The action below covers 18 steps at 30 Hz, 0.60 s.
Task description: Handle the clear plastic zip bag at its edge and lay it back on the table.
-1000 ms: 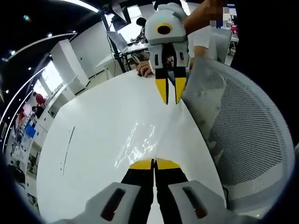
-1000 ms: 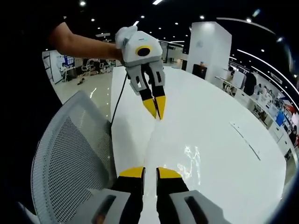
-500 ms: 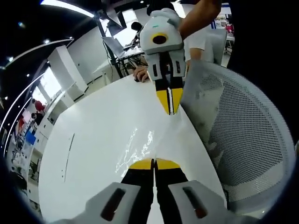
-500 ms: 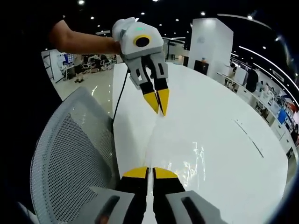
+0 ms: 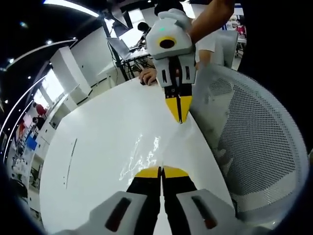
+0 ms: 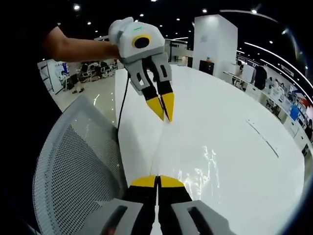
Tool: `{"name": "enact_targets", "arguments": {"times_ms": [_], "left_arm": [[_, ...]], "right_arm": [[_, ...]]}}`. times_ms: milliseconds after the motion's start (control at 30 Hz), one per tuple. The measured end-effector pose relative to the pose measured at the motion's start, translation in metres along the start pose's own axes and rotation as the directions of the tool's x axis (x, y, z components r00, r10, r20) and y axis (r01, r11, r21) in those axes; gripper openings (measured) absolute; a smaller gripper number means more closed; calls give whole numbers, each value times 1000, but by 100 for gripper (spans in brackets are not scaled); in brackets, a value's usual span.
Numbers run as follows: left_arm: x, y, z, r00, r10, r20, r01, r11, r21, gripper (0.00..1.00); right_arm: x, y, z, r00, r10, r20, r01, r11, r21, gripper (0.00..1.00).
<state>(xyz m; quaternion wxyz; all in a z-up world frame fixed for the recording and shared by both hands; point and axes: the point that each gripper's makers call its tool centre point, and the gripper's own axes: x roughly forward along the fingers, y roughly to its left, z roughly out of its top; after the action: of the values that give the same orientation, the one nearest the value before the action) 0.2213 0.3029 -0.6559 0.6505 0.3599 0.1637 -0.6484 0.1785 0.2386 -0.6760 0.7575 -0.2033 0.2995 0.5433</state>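
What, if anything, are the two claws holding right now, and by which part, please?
Both hold the clear plastic bag: the left claw is shut on one edge and the right claw on the opposite edge, stretching it above the white table.

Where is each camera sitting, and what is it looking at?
Left gripper view: rides on the left tongs, looking over the clear plastic zip bag on the white table towards the right tongs; a forearm shows above.
Right gripper view: rides on the right tongs, facing the left tongs; an arm holds them.
Both share the bag stretched between shut tongs, the table and the grey mesh chair.
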Motion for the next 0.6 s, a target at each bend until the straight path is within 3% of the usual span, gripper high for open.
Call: {"name": "enact_targets", "arguments": {"times_ms": [267, 600], "left_arm": [[-3, -4, -1, 1000, 8, -6, -9, 1000, -14, 1], [-20, 0, 16, 999, 45, 7, -46, 998, 40, 3]], "right_arm": [[0, -1, 4, 1000, 4, 2, -4, 1000, -7, 0], [2, 1, 10, 1000, 19, -8, -20, 999, -47, 0]]}}
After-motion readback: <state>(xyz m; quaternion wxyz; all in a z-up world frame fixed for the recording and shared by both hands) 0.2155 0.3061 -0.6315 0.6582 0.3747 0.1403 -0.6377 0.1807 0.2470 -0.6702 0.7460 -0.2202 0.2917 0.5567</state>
